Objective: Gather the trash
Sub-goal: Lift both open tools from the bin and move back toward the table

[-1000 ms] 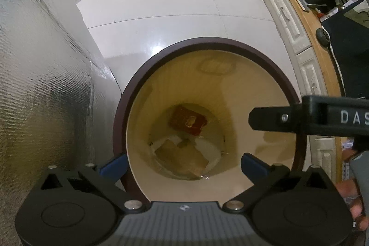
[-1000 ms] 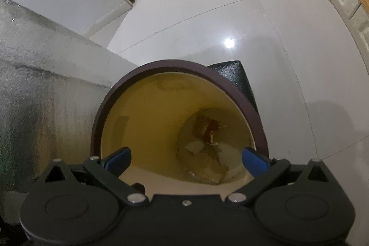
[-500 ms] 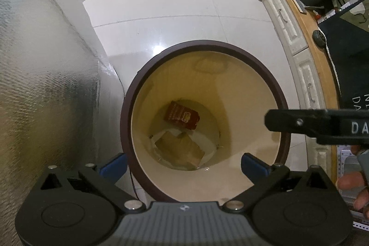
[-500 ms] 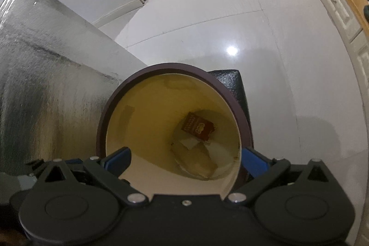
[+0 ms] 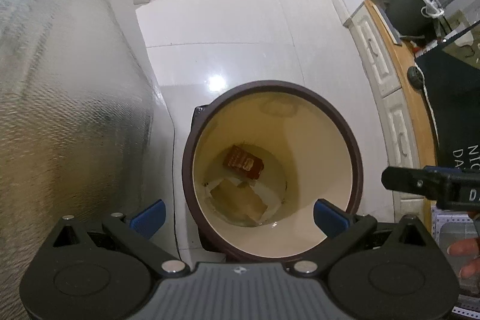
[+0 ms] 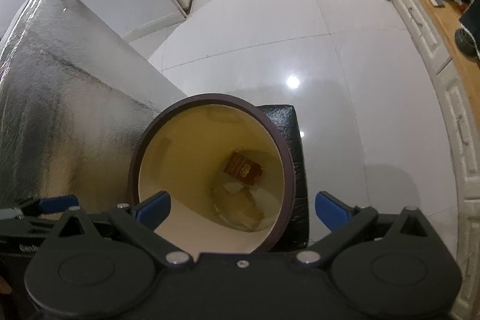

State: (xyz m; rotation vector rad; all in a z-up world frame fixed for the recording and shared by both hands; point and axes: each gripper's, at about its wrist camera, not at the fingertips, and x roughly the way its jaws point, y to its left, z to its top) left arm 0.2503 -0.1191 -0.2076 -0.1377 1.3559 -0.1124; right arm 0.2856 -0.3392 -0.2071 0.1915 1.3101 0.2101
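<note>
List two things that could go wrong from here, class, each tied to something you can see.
1. The round brown-rimmed cream bin stands on a black block; a knock from either open tongs could tip it.
2. The small red-brown box and tan paper lie deep inside, so more litter elsewhere may go unnoticed.

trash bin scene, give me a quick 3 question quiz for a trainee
1. True or false: the red-brown packet lies at the bottom of the trash bin.
2. What stands right beside the bin in the right wrist view: A a silver foil-covered box, B a chair, C a broom?
3. Fill in: both the left gripper and the right gripper are ____ and hold nothing.

Key
1. True
2. A, the silver foil-covered box
3. open
</note>
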